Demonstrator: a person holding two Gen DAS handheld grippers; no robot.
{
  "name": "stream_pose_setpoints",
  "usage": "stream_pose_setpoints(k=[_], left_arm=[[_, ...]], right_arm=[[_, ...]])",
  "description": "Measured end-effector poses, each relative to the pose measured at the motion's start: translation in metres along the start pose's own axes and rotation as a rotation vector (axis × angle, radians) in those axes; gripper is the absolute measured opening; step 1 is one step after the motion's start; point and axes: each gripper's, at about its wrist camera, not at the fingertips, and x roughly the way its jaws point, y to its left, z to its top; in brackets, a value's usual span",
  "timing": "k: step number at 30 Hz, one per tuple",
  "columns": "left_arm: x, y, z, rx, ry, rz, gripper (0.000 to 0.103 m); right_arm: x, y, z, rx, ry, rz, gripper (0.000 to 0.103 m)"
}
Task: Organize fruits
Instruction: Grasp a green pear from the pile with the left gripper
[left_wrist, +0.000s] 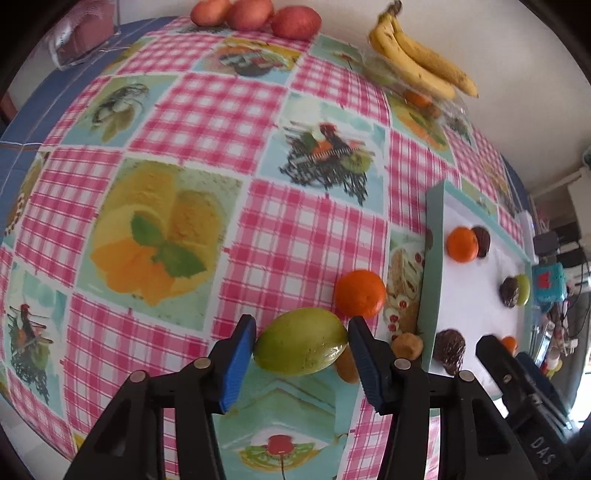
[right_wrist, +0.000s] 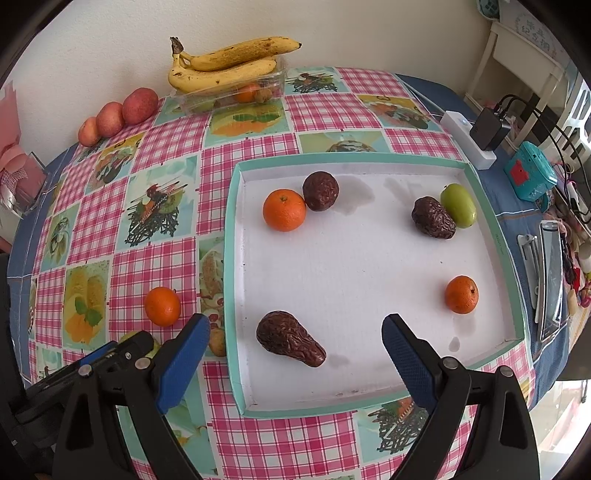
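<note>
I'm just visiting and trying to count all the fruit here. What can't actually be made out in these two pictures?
- Small brown fruit, left wrist view: mostly hidden behind the green oval fruit and a tool finger.
- Clear plastic punnet, right wrist view: contents masked by the yellow bananas; too small to count.
- Green oval fruit, right wrist view: nearly covered by the left tool.

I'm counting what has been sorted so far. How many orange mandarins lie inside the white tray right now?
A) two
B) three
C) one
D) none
A: the right wrist view shows one mandarin at the far left of the tray and another mandarin near its right wall; a third orange sits outside on the tablecloth.
</note>
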Motion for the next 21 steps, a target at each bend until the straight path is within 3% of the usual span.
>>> stream_pose_setpoints(k=[10,16,21], left_arm=[[-0.049,0.041,0.016,-0.125,-0.155,-0.016,0.055],[-0.065,0.056,0.023,-0.162,-0.222,0.058,0.055],[-0.076,0.071,0.025,-0.188,-0.253,0.059,0.055]], right_arm=[[0.003,0.012,0.000,-0.016,0.016,0.039,0.094],[-0.002,0.031,-0.002,-0.066,0.001,0.058,0.094],[-0.002,0.050,-0.005,-0.123,0.003,0.077,0.094]])
